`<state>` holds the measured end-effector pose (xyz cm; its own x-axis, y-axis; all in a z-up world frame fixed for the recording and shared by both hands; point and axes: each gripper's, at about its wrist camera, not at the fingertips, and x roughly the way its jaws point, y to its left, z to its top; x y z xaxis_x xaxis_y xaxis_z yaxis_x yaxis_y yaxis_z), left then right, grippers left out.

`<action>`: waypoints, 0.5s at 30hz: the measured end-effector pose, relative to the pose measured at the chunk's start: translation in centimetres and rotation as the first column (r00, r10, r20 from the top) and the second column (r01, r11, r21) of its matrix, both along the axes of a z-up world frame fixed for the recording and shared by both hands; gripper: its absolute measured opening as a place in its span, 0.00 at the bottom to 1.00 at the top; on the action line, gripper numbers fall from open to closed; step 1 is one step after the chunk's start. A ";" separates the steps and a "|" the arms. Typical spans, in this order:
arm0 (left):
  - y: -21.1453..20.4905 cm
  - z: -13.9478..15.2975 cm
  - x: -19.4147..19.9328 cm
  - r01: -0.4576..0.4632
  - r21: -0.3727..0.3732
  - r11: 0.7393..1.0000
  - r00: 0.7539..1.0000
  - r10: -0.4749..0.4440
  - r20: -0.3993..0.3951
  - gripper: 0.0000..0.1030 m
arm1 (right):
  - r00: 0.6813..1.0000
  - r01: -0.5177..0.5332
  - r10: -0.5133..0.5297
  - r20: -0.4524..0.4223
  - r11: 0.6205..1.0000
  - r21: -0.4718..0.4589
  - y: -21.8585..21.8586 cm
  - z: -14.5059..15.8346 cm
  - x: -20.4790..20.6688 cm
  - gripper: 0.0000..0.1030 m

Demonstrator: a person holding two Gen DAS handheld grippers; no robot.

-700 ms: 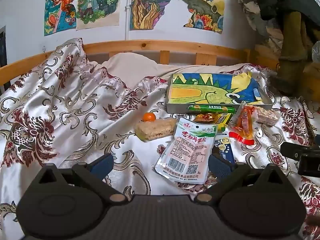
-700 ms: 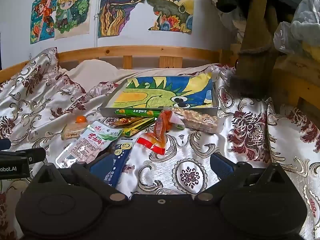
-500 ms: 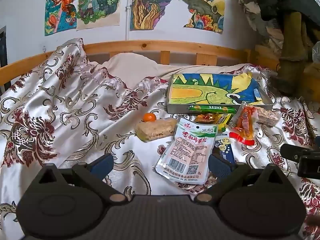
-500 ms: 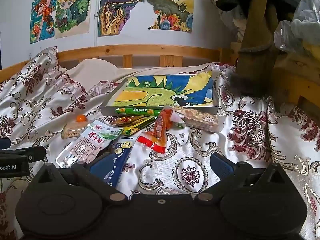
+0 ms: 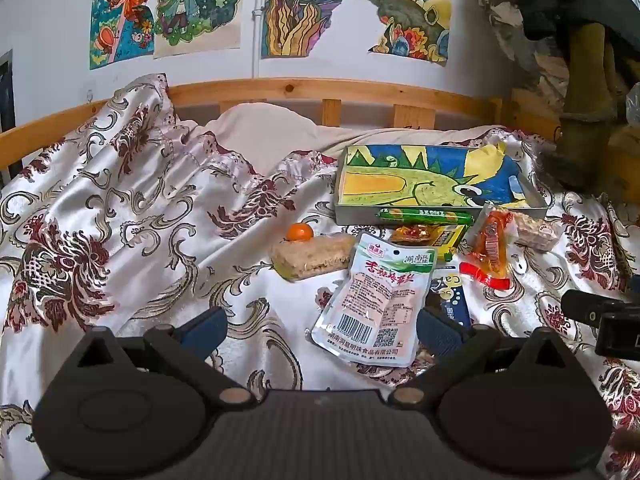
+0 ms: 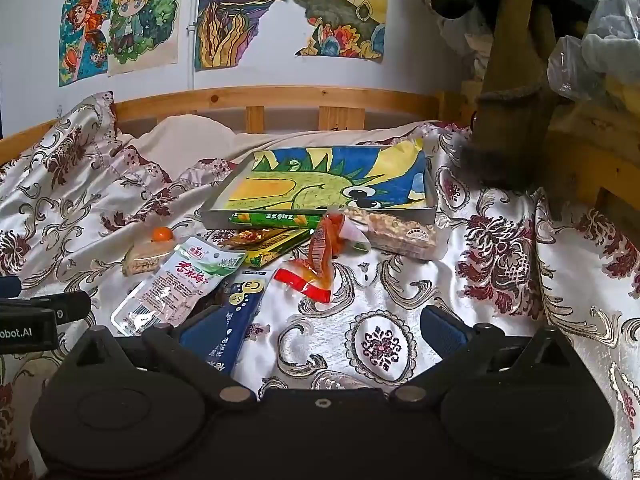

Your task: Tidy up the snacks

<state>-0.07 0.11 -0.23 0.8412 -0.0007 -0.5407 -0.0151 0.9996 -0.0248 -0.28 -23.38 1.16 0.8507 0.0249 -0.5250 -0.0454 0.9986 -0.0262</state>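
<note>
Nothing has shifted since the earlier frames: both grippers hang at the same spot, snacks untouched.

Left gripper spread wide, nothing btwn its pads, aimed down at the bedspread. Right gripper likewise spread wide and empty; its left pad sits over the blue sachet, though contact can't be judged.

Snack pile, left wrist view: white pouch at 12 o'clock off the left gripper, just ahead of the pads. Rice-crisp bar at 11, w/ a small orange candy touching its far edge. Green stick pack lies along the near wall of the tray. Red-orange packet at 1 o'clock, a second crisp bar past it. Tray sits at 12–1, far side of the pile, its bottom lined w/ a dinosaur drawing; no snacks in it, so sorting hasn't begun.

Risks, as judged:
- Pouch is flat on slick satin; pads could push it fwd or pinch cloth w/ it instead of lifting.
- Pouch overlaps the blue sachet and the yellow pack; lifting one may drag the others.
- Round candy could roll off into a fold if the bar gets nudged.
- Crisp bars may crumble under a hard squeeze.
- Grippers are close side by side; both reaching for the centre could clash.
</note>
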 end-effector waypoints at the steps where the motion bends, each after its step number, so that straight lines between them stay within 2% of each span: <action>1: 0.0 0.0 0.0 0.000 0.000 1.000 1.000 0.000 -0.001 1.00 | 1.000 0.000 0.000 0.001 1.000 0.000 -0.1 0.1 0.0 0.99; 15: -0.1 -0.1 0.1 -0.001 -0.001 1.000 1.000 0.001 -0.002 1.00 | 1.000 0.001 -0.001 -0.001 1.000 0.002 0.1 -0.2 -0.1 0.99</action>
<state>0.06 0.00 -0.31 0.8403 -0.0006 -0.5421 -0.0158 0.9995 -0.0255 -0.35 -23.27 0.95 0.8499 0.0254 -0.5263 -0.0448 0.9987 -0.0242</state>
